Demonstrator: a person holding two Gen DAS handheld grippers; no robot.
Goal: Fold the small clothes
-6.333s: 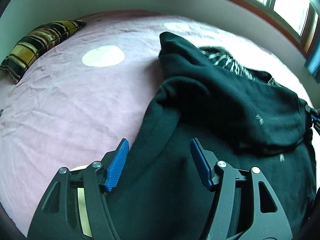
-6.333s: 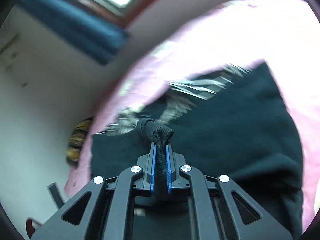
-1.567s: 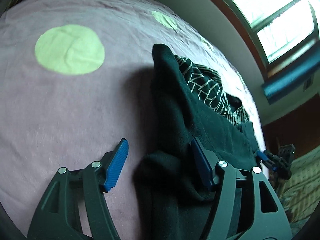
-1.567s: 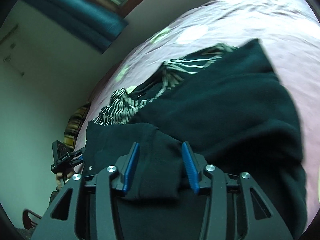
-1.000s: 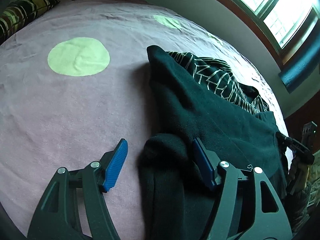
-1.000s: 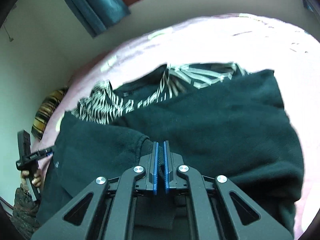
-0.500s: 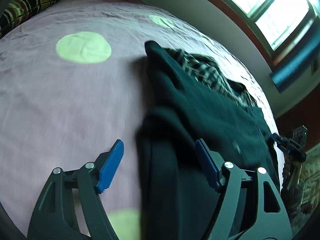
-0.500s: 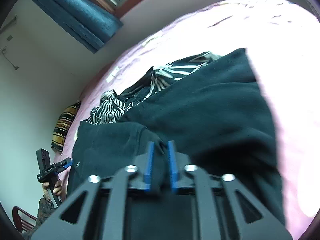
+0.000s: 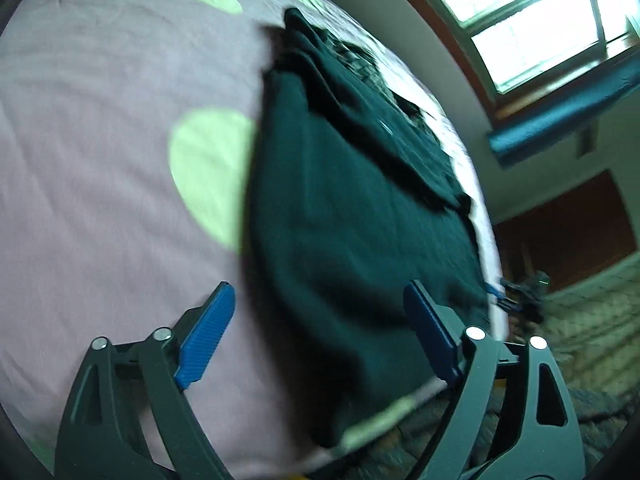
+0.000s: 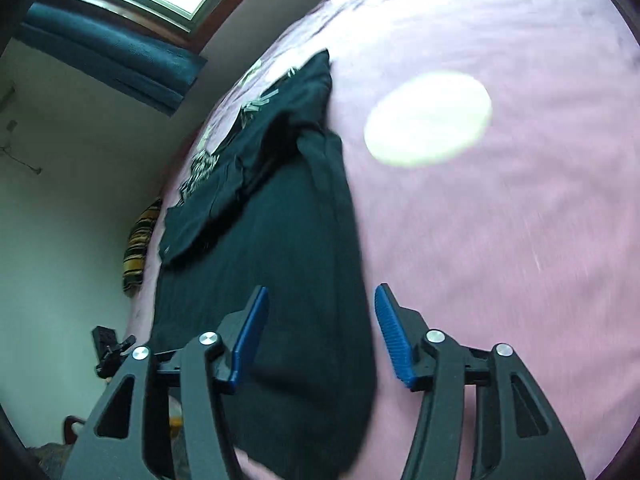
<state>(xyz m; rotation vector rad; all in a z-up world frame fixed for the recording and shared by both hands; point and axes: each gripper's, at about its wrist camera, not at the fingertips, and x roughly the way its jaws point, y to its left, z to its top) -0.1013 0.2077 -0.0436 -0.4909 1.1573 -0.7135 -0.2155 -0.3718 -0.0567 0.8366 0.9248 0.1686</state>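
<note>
A dark green garment (image 9: 352, 208) lies spread along the pink bed sheet (image 9: 100, 152), its far part folded back over itself. A black-and-white striped cloth (image 10: 200, 164) peeks out beyond it. My left gripper (image 9: 320, 332) hovers over the garment's near left edge; its jaws are opening wide and the pads press on nothing. My right gripper (image 10: 320, 336) is over the garment's near right edge (image 10: 344, 320); its jaws are opening too, with the cloth below them and not pinched. In the left wrist view the other gripper (image 9: 520, 296) shows small at the bed's right side.
The sheet carries pale green dots (image 9: 208, 168) (image 10: 428, 116). A striped yellow-black pillow (image 10: 138, 240) lies at the bed's far end. A window with blue curtains (image 9: 560, 108) runs along the wall. Patterned floor (image 9: 580, 340) lies beside the bed.
Both grippers have pulled back toward the garment's near end. The right gripper, shut on a fold a second ago, has let it go and spread. The left jaws have widened.
</note>
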